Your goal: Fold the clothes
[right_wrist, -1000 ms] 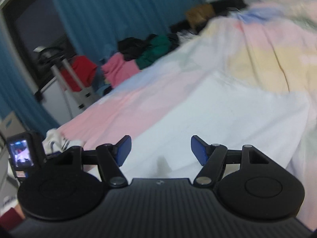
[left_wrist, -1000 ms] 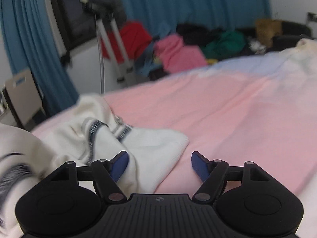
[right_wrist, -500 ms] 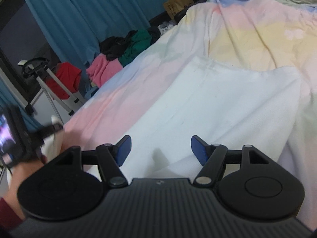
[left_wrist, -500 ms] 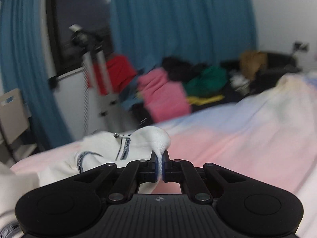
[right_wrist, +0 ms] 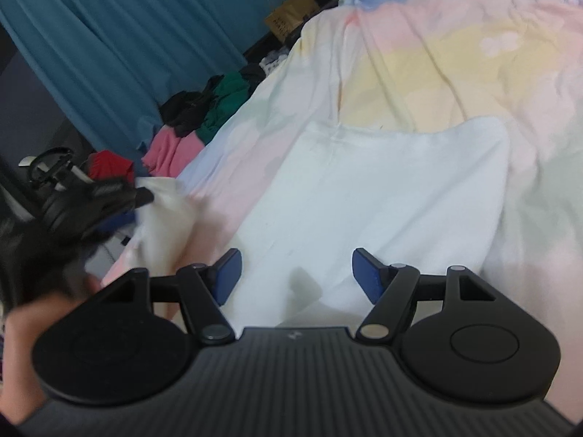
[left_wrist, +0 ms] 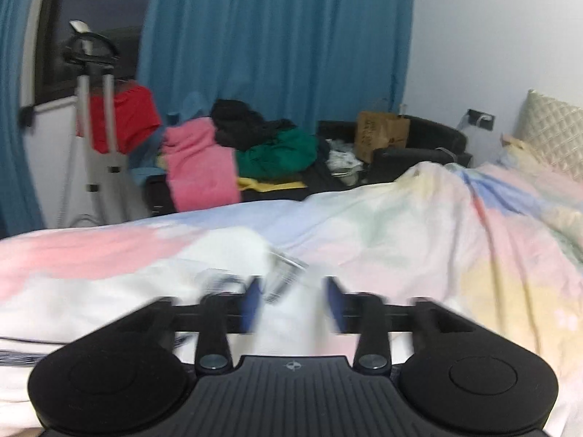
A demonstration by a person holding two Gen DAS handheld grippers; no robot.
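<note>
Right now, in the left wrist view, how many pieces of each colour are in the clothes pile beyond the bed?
red cloth: 1
pink cloth: 1
black cloth: 1
green cloth: 1
yellow cloth: 1
Total: 5, counting each colour patch as one piece.

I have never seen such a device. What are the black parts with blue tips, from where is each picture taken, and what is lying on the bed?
No robot here: a person holds a two-finger gripper in each hand, each with a camera looking along its blue fingers. One picture comes from the left gripper, the other from the right gripper. Both grippers are open and hold nothing. A white garment lies spread on the pastel bedcover, with the right gripper above its near edge. The left view is blurred; white cloth with a dark striped trim lies between its fingers. Behind the bed are a clothes pile and blue curtains.
</note>
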